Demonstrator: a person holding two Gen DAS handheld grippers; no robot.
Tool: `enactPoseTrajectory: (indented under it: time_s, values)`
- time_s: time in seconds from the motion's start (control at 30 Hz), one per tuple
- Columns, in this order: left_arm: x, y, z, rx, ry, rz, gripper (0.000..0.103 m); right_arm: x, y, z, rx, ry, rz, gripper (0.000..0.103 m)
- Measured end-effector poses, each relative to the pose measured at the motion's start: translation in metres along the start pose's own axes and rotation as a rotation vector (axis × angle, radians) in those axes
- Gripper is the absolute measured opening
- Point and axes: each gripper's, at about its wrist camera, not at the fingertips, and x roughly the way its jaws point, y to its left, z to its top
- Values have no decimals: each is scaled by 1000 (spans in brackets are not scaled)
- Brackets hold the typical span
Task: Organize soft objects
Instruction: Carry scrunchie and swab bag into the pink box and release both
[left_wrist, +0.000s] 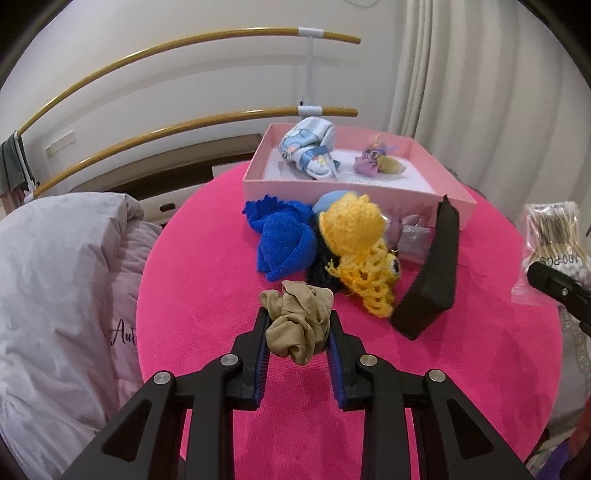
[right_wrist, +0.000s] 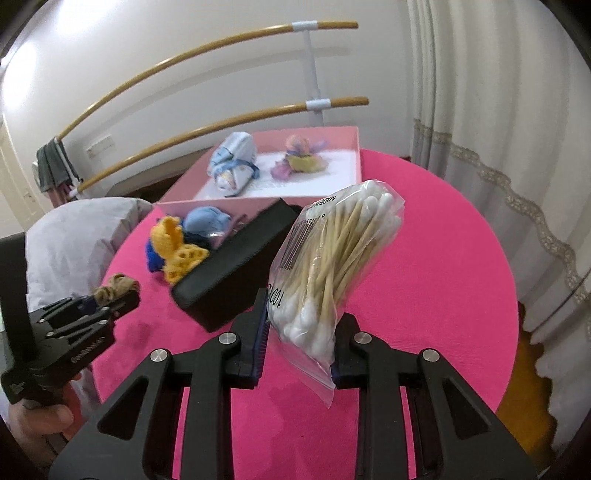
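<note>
Pinching a beige scrunchie (left_wrist: 298, 325) over the pink tablecloth (left_wrist: 207, 295), left gripper (left_wrist: 298, 321) clamps it; right gripper (right_wrist: 301, 314) grips a bag of cotton swabs (right_wrist: 332, 258). Beyond: blue knit cloth (left_wrist: 284, 240), yellow crochet piece (left_wrist: 354, 240), black case (left_wrist: 428, 273), pink box (left_wrist: 332, 184) holding a rolled printed cloth (left_wrist: 310, 147)

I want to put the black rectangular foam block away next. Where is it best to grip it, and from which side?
Probably grip the black rectangular foam block across its two long flat faces, near the raised end that leans on the pink cardboard box. Come from above: it stands tilted on the pink tablecloth, and the yellow crocheted toy crowds one side.
</note>
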Motion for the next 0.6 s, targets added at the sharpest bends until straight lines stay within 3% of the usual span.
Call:
enactPoseTrajectory:
  time_s: [0.33, 0.6]
  values:
    - [-30, 0, 14, 4, -48, 4, 25, -16, 12, 12, -21, -40, 38, 24]
    - [-45, -2, 52, 19, -116, 12, 25, -25, 19, 47, -58, -102, 54, 24]
